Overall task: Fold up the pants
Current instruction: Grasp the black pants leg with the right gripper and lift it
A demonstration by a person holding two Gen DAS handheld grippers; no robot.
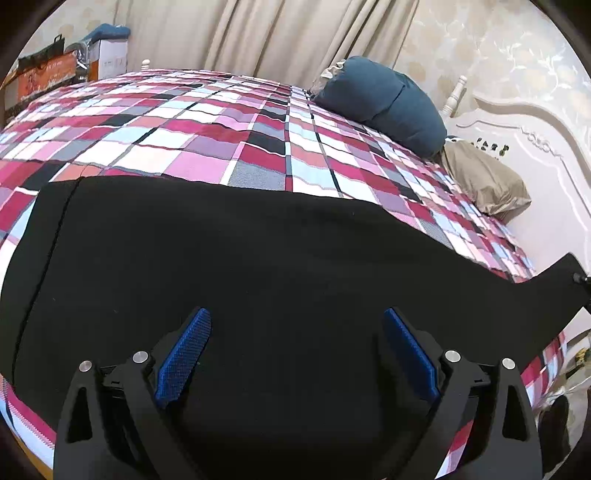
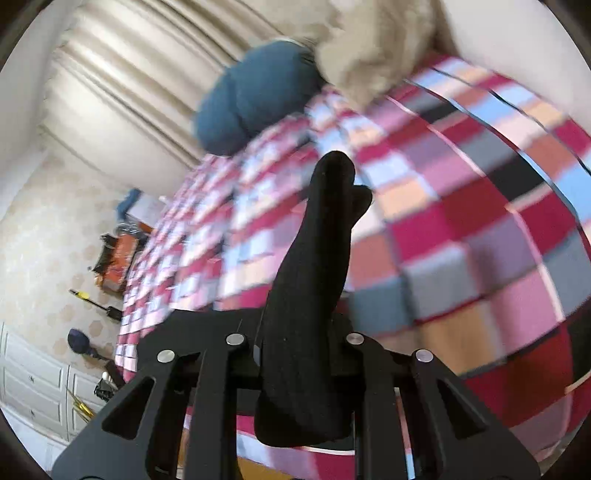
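Observation:
Black pants lie spread across the plaid bed cover. My left gripper hovers just over the pants near the bed's front edge, its blue-padded fingers wide apart and empty. In the left wrist view the pants' right end is pulled up off the bed to the right. In the right wrist view my right gripper is shut on a bunched fold of the black pants, which stands up between the fingers above the plaid cover. That view is blurred.
A blue pillow and a beige pillow lie by the white headboard. Boxes and a bag stand beyond the bed's far left side. Beige curtains hang behind. White cabinets stand on the floor.

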